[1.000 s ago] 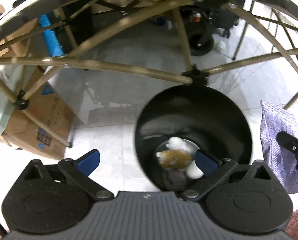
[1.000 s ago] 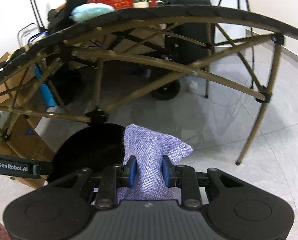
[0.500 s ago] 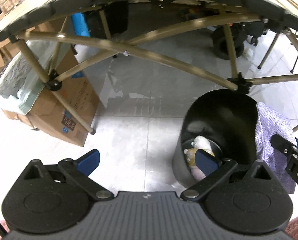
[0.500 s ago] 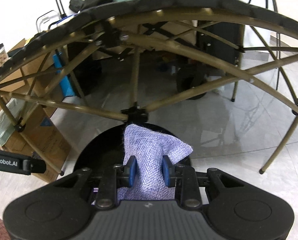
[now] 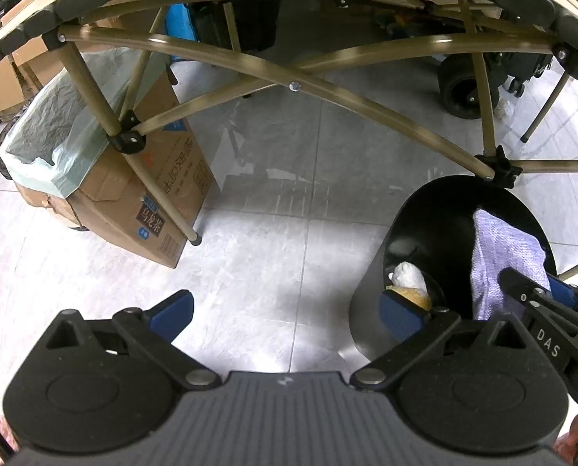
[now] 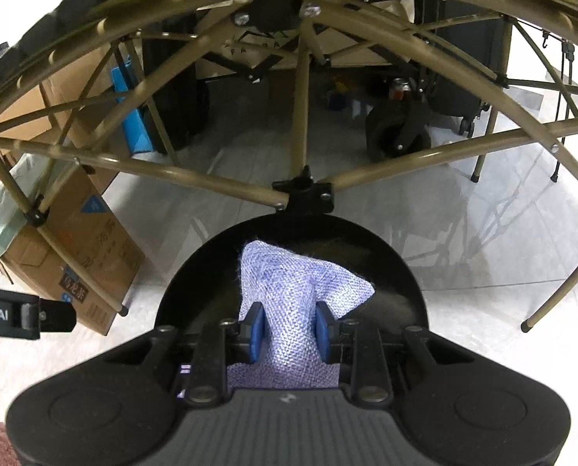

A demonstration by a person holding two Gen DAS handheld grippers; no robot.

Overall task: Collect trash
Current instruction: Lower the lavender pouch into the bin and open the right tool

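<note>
The right gripper [image 6: 287, 332] pinches a purple cloth [image 6: 289, 291] over the black bin [image 6: 405, 272] on the floor; the left gripper [image 5: 285, 312] hangs open beside it.

The lilac cloth [image 6: 300, 291] is coarse, open-weave fabric with frayed edges. The black bin [image 6: 401, 275] looks smooth and faintly glossy. The floor [image 5: 281, 209] is polished grey tile, reflective. The frame tubes [image 5: 366, 105] are satin olive metal; the cardboard box [image 5: 164, 194] is matt, lined with thin translucent plastic.
</note>
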